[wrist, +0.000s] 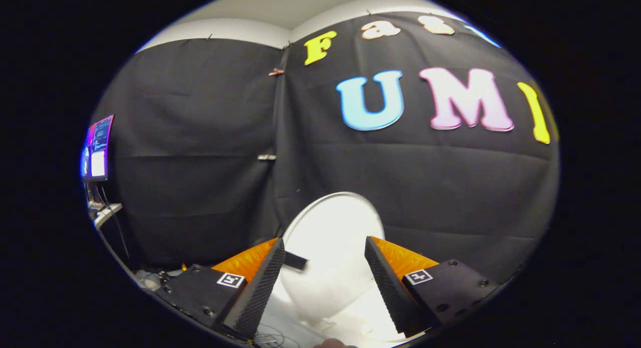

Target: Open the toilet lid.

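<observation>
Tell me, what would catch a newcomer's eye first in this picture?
A bright white toilet lid stands raised against the black cloth wall, just beyond the tongs, whose fingers stand open with nothing between them. Far off beside the left finger, a lit monitor glows.

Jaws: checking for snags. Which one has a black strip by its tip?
The one on the monitor side; the black strip sits beside its tip. The gripper is open, toilet lid between the jaws.
</observation>
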Demonstrator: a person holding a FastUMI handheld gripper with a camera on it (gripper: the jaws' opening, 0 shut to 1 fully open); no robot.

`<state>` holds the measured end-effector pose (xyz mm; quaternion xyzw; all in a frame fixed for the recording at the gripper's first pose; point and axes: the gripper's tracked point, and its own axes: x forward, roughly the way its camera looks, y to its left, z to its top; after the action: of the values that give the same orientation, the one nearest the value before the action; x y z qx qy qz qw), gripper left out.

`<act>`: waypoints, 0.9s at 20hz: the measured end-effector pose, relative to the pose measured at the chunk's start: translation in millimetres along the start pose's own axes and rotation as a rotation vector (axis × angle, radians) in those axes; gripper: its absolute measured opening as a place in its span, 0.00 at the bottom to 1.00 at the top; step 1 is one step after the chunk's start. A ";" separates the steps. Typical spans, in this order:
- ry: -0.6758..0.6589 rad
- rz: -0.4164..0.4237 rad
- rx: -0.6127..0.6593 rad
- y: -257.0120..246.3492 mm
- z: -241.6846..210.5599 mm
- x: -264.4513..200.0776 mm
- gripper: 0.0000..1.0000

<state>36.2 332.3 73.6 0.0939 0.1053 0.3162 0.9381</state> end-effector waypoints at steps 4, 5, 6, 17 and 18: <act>-0.029 -0.280 -0.068 -136.3 -16.0 -72.6 0.99; -0.040 -0.351 -0.067 -168.1 -19.7 -94.6 0.99; -0.067 -0.426 -0.072 -200.7 -21.5 -116.6 0.99; -0.311 -0.750 -0.299 -324.8 -8.5 -217.0 0.99; -0.288 -0.736 -0.265 -324.6 -19.1 -214.1 0.99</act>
<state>51.0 -50.9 6.0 -0.0282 -0.0422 -0.0460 0.9977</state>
